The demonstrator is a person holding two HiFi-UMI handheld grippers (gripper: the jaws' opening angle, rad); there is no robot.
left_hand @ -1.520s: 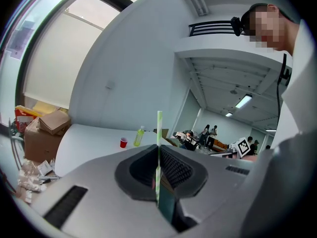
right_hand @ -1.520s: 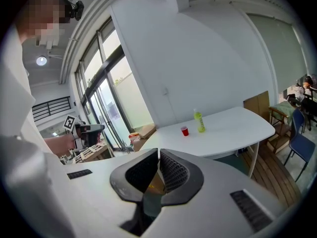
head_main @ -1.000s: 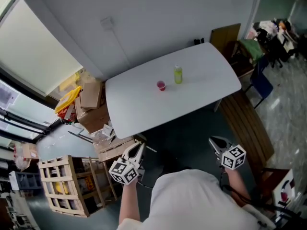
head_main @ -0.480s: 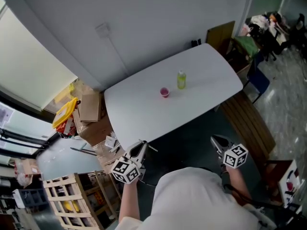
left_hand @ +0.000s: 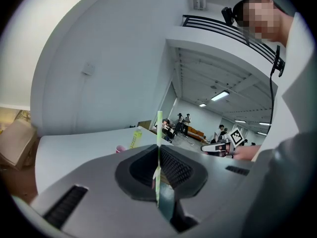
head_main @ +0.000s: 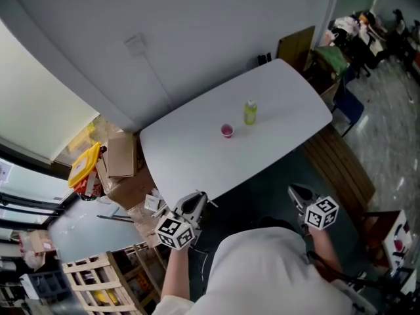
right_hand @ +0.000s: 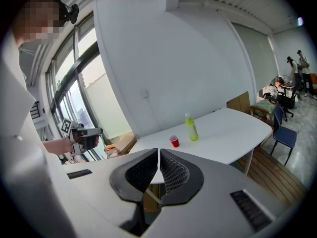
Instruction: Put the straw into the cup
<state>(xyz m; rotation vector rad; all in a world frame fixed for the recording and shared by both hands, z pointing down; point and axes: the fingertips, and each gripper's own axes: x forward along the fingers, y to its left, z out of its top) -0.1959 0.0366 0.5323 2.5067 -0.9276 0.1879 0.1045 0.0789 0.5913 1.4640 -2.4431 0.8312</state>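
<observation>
My left gripper (head_main: 194,203) is clamped on the straw (left_hand: 159,148), a thin pale green one that stands upright between the jaws and rises above them. My right gripper (head_main: 299,195) has its jaws pressed together, with nothing between them. The small red cup (head_main: 227,130) stands on the white table (head_main: 184,156), near a green bottle (head_main: 250,112) and well apart from both grippers.

The person wears a loose white top (head_main: 269,274). A black camera (left_hand: 228,15) sits at the head, and a thin black cable (left_hand: 273,68) runs down from it. Both the left claw (head_main: 197,199) and the right claw (head_main: 295,191) have smooth grey shells with dark slots, black ribbed pads (right_hand: 173,171), and a white cube (head_main: 321,213) bearing black square markers.
</observation>
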